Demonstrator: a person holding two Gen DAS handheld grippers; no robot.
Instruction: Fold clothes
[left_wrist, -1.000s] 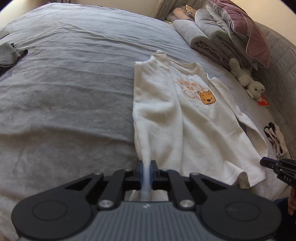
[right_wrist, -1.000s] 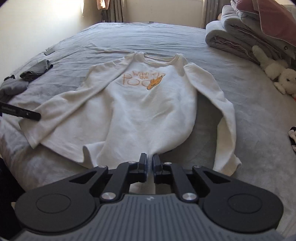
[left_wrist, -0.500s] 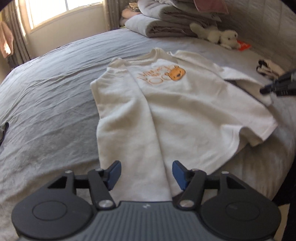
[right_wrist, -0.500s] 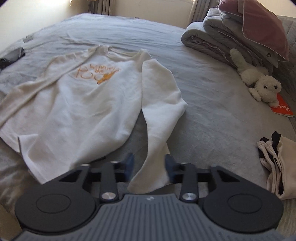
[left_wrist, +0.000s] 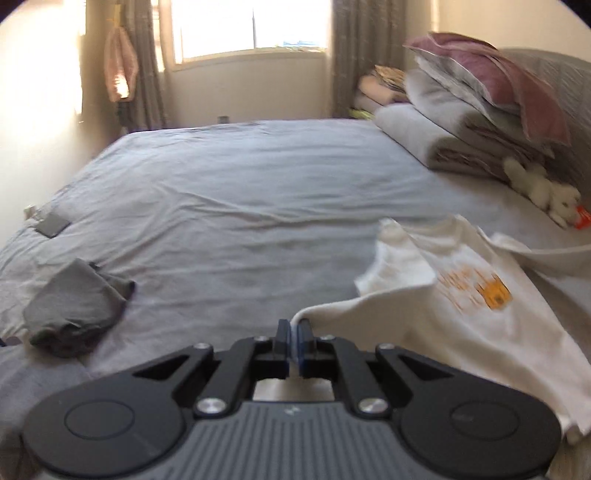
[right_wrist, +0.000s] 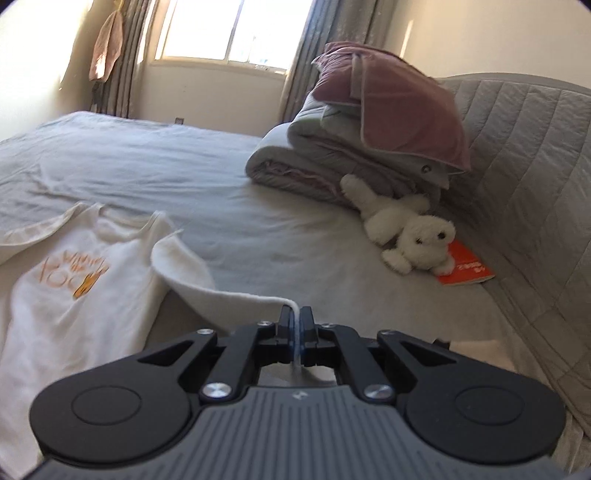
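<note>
Now left tool (left_wrist: 294, 328), right tool (right_wrist: 296, 315) clamped on sweatshirt (left_wrist: 461, 317).

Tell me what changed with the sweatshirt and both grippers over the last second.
Both grippers opened, then re-gripped: the left gripper is now shut on a fold at the white sweatshirt's left edge, the right gripper on its right sleeve. Both have lifted the cloth off the bed. The plush toy and the folded bedding stayed put.
</note>
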